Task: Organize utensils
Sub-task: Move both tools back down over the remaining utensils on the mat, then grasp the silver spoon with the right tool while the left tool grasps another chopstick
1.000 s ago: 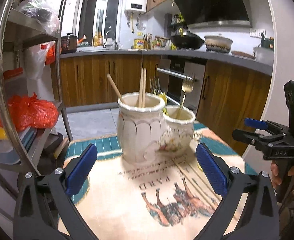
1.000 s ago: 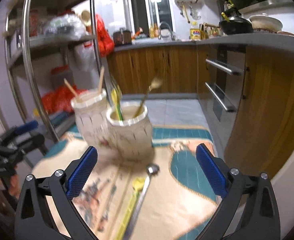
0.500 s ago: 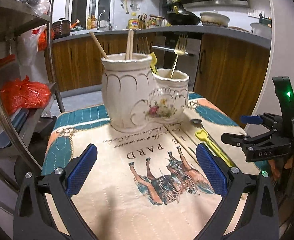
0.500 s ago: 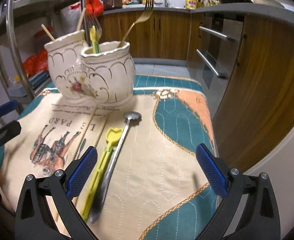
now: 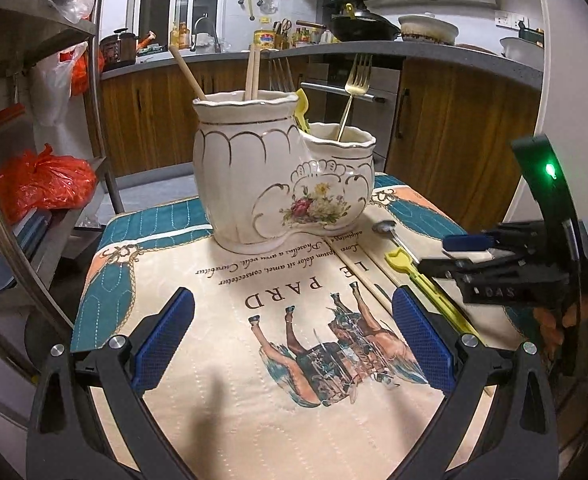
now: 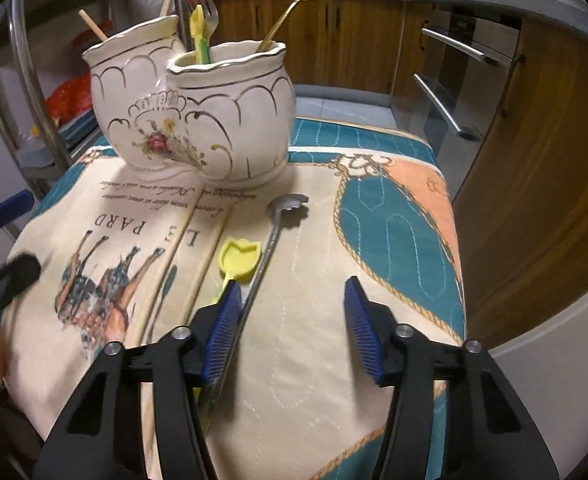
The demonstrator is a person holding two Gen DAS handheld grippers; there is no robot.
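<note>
A white two-pot ceramic utensil holder (image 5: pixel 278 184) (image 6: pixel 190 112) stands at the far side of the printed cloth. It holds chopsticks, forks and a yellow utensil. On the cloth lie a metal spoon (image 6: pixel 270 240) (image 5: pixel 394 234), a yellow plastic spoon (image 6: pixel 238 260) (image 5: pixel 422 276) and chopsticks (image 6: pixel 186 248) (image 5: pixel 364 280). My right gripper (image 6: pixel 290 328) is open, low over the cloth, its left finger right beside the metal spoon's handle. It also shows in the left wrist view (image 5: pixel 454 254). My left gripper (image 5: pixel 292 340) is open and empty above the horse print.
A metal shelf rack (image 5: pixel 34 160) with orange bags stands to the left of the table. Wooden kitchen cabinets (image 5: pixel 454 120) and an oven (image 6: pixel 454 92) lie behind. The cloth's right edge (image 6: pixel 458 280) drops off beside a white wall.
Both grippers have dropped lower and come closer to the cloth. The right gripper has moved down to the loose spoons and its jaws have narrowed.
</note>
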